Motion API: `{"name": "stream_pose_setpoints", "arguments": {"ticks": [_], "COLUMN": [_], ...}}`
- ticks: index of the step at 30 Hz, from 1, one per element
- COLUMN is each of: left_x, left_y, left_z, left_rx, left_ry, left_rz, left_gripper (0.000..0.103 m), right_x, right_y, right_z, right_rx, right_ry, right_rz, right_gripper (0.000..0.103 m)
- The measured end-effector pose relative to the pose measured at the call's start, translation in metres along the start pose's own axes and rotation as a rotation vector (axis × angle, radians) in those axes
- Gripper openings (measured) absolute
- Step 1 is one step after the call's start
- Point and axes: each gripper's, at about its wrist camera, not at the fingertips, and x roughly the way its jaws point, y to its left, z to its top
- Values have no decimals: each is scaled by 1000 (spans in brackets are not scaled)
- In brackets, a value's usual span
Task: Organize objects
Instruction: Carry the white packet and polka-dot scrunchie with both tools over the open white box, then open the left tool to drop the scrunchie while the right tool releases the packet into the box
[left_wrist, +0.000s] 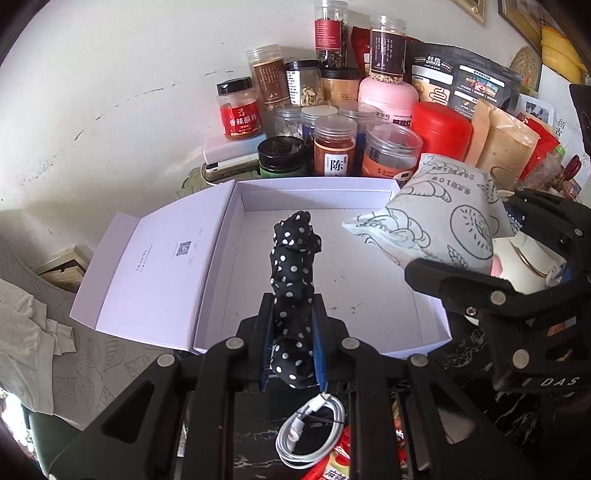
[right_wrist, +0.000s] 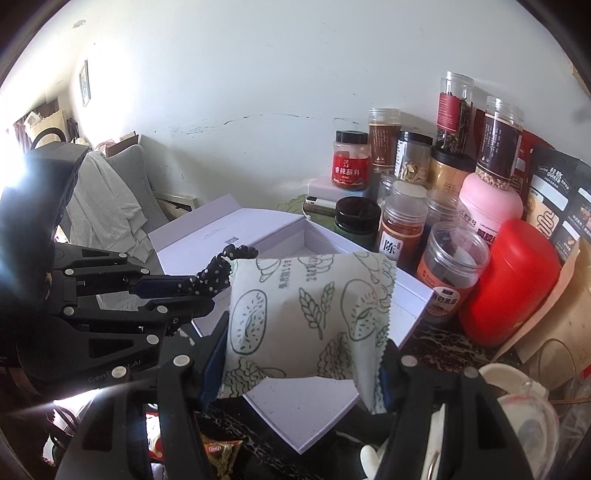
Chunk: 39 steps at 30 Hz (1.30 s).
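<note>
My left gripper (left_wrist: 293, 317) is shut on a black polka-dot scrunchie (left_wrist: 293, 266), which sticks up between the fingers above the open white box (left_wrist: 229, 258). My right gripper (right_wrist: 301, 347) is shut on a pale green snack packet (right_wrist: 310, 314) printed with bread drawings, held just over the box's (right_wrist: 317, 406) near right part. From the left wrist that packet (left_wrist: 439, 210) hangs at the box's right edge with the right gripper (left_wrist: 458, 273) behind it. In the right wrist view the left gripper (right_wrist: 195, 286) and scrunchie (right_wrist: 221, 269) sit left of the packet. The box floor is bare.
Several spice jars (left_wrist: 334, 147), a pink bottle (left_wrist: 388, 99), a red canister (left_wrist: 441, 133) and snack bags (left_wrist: 461, 81) crowd behind and right of the box. A coiled white cable (left_wrist: 310, 432) and red packets lie on the dark marble top below my left gripper. The box lid (left_wrist: 147, 266) lies open to the left.
</note>
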Motion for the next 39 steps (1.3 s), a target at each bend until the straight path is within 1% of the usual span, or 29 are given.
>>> {"name": "stream_pose_setpoints", "arguments": {"ticks": [8, 12, 17, 20, 23, 27, 34, 37, 39], "left_x": [25, 40, 60, 75, 87, 105, 127, 134, 138], "left_y": [17, 22, 28, 33, 38, 42, 39, 38, 38], "left_z": [33, 49, 59, 60, 61, 60, 55, 54, 53], "left_rx": [7, 13, 25, 21, 17, 11, 16, 12, 9], "left_ry": [-24, -31, -26, -11, 3, 27, 69, 83, 92], "left_rz": [19, 8, 16, 18, 21, 19, 4, 0, -2], "left_gripper": [17, 17, 17, 17, 17, 17, 17, 17, 17], "right_x": [26, 37, 53, 62, 70, 85, 108, 109, 111], "right_y": [-9, -20, -35, -40, -40, -41, -48, -49, -49], "right_z": [21, 30, 35, 36, 35, 31, 21, 21, 21], "right_rx": [1, 22, 67, 90, 86, 114, 151, 154, 158], "right_ry": [6, 3, 22, 32, 53, 97, 168, 165, 179], "right_rz": [-56, -75, -86, -102, -119, -106, -137, -145, -141], "right_gripper": [64, 64, 64, 64, 64, 64, 64, 65, 65]}}
